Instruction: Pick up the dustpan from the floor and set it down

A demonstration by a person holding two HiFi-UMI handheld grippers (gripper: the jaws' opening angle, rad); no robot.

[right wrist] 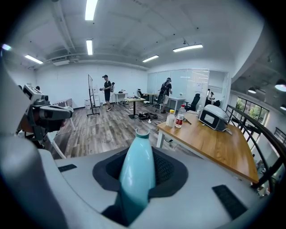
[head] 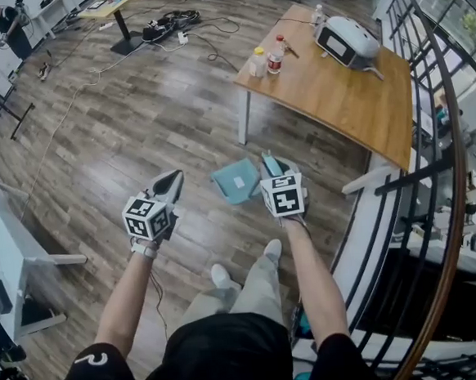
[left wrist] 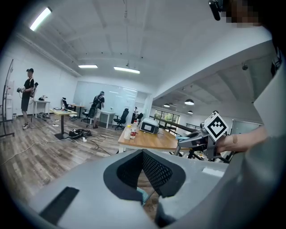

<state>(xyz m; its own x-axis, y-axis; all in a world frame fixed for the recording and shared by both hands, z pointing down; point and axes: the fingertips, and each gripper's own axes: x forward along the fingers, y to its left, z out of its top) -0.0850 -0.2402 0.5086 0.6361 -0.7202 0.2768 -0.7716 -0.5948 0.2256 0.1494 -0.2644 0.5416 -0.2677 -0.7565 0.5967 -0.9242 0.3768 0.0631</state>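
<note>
Right jaws: part-way apart, closed on the teal dustpan handle (right wrist: 136,174), which runs out between the pads with its ringed tip foremost. Carrier: right gripper (right wrist: 138,156).

Left jaws: tips drawn together, nothing between them. A sliver of teal shows past them, below. Carrier: left gripper (left wrist: 143,154), level with the right one on the side farther from the table (head: 353,94).

Dustpan (head: 236,181): teal, square pan, hanging between the two grippers, just off the table's near leg on the person's side. It looks clear of the wooden floor (head: 135,128), though the head view cannot settle whether the lower edge touches.

Table: wooden top, carrying two bottles (head: 267,58) at its near corner and a grey-and-white machine (head: 347,39) farther along.

Status, as judged:
- Pick-up: done, with the handle firmly in the right jaws.
- Set-down: outstanding, since the pan has not been released.
- Remaining: lower the pan until it rests flat beside the table leg, then part the right jaws.
</note>
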